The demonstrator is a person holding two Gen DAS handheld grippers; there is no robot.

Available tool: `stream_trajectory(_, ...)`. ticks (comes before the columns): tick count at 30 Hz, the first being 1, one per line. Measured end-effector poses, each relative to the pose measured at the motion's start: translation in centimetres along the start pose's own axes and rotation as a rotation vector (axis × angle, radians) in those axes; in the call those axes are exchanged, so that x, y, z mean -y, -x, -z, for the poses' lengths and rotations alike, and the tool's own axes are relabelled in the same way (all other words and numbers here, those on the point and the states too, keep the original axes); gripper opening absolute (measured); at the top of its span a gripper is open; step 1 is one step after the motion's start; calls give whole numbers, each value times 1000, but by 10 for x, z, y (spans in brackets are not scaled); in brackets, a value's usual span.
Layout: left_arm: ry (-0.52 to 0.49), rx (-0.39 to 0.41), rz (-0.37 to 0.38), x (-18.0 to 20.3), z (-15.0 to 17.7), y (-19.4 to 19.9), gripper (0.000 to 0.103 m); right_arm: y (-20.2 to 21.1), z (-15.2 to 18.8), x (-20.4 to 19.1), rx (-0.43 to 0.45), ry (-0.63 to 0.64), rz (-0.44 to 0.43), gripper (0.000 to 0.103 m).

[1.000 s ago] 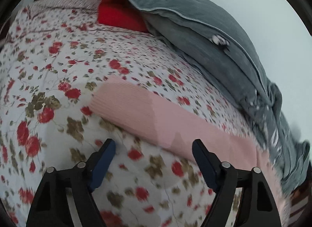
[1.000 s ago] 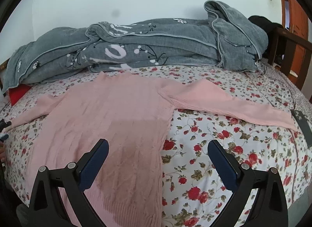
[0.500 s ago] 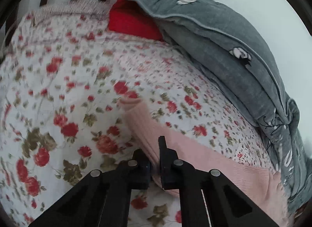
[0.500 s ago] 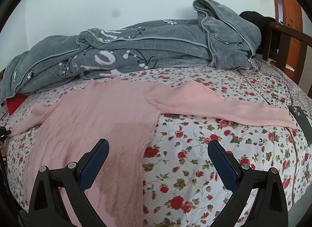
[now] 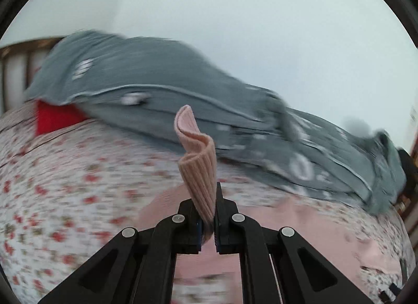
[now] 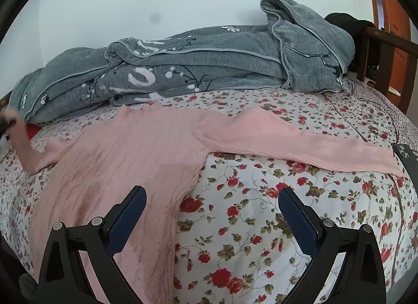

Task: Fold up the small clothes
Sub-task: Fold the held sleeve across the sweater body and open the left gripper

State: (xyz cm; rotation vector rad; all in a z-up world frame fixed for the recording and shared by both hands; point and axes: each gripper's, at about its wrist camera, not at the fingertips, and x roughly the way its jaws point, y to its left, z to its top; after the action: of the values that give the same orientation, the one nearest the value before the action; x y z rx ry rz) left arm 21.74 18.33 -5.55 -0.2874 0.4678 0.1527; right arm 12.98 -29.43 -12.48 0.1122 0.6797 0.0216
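A pink knit sweater [image 6: 135,152] lies spread front-down across the flowered bed, its right sleeve [image 6: 300,147] stretched out flat toward the right. My left gripper [image 5: 207,212] is shut on the ribbed cuff of the left sleeve [image 5: 198,162], which stands up curled between the fingers, lifted off the sheet. In the right wrist view that raised sleeve [image 6: 23,147] rises at the far left edge. My right gripper [image 6: 211,210] hangs open above the sweater's lower right side and the sheet, touching nothing.
A grey quilt [image 6: 198,66] is heaped along the wall at the back of the bed. A red cushion [image 5: 54,118] pokes out under its left end. A dark phone [image 6: 405,152] with a cable lies at the bed's right edge, near a wooden bed frame [image 6: 386,50].
My left gripper shut on the left sleeve cuff, then lifted it up and swung toward the sweater's body. The right gripper stayed open and drifted slightly.
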Motion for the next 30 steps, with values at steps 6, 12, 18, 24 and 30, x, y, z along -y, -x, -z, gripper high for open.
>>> stream_trajectory(6,-203,-71,147,156,40,-30,7,6,5,17,4,-45,-54,100)
stream_trajectory(12,-355,-160,236,269,100,-61,7,12,7,31,-3,-58,-84,100)
stream_trajectory(18,-389,-290,294,324,145,-90,7,21,5,44,18,-43,-72,100)
stream_trajectory(24,-376,-481,335,324,168,-111,17,18,-1,52,19,-27,-56,100)
stream_trajectory(30,-342,-311,309,275,140,-78,64,3,-12,46,24,-29,-85,99)
